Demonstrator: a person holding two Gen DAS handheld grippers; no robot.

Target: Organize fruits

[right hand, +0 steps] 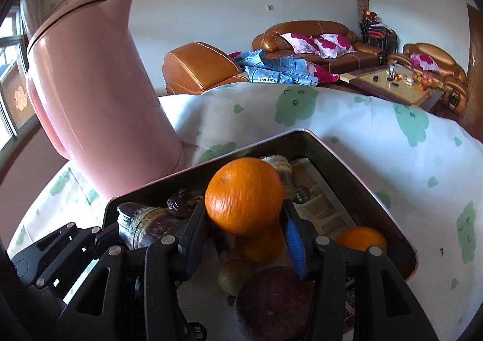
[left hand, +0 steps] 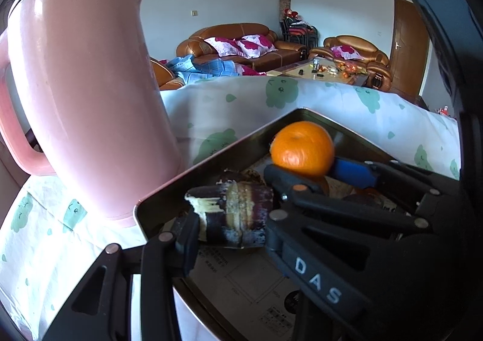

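A dark metal tray (left hand: 211, 156) lined with printed paper sits on the table. My left gripper (left hand: 232, 220) is shut on a purple sugarcane piece (left hand: 238, 214) above the tray's near left part. My right gripper (right hand: 244, 220) is shut on an orange (right hand: 244, 196) above the tray (right hand: 347, 159); it also shows in the left wrist view (left hand: 303, 147). In the right wrist view the sugarcane piece (right hand: 145, 226) is at the left. Below lie two more oranges (right hand: 362, 238), a greenish fruit (right hand: 232, 277) and a dark round fruit (right hand: 271, 301).
A tall pink kettle (left hand: 84, 93) stands on the tablecloth (left hand: 241, 105) just left of the tray, close to my left gripper. Another sugarcane piece (right hand: 280, 168) lies at the tray's far side. Sofas and a coffee table (right hand: 392, 81) are behind.
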